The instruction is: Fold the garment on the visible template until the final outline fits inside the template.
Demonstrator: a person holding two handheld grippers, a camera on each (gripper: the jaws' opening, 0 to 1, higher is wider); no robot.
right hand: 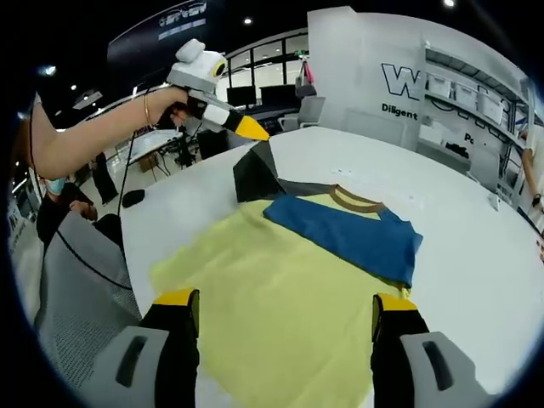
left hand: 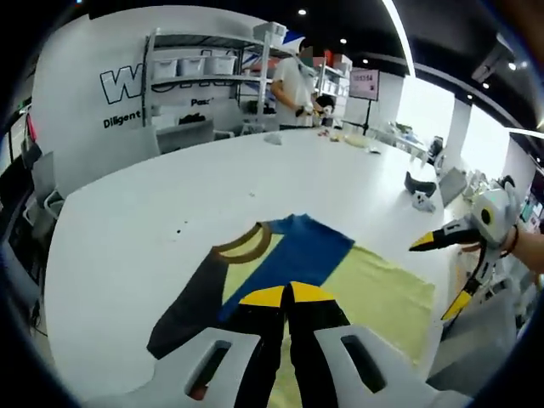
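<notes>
A yellow shirt [right hand: 280,289] with a blue panel [right hand: 348,234], a brown collar [right hand: 357,201] and a dark sleeve [right hand: 253,177] lies on the white table [right hand: 459,280]. My left gripper [right hand: 251,129] is shut on the tip of the dark sleeve and holds it lifted off the table. In the left gripper view its yellow tips [left hand: 289,294] meet over the shirt [left hand: 382,297], beside the dark sleeve [left hand: 191,306] and blue panel [left hand: 297,255]. My right gripper [right hand: 286,303] is open, its jaws wide apart over the yellow hem; it also shows as the right gripper [left hand: 440,274] at the table's edge.
A person [left hand: 293,81] stands by white shelves [left hand: 195,64] at the table's far end. A small black and white object [left hand: 421,189] and other small items lie on the far side of the table. An arm [right hand: 93,136] holds the left gripper. The table edge [right hand: 136,255] runs close to the shirt.
</notes>
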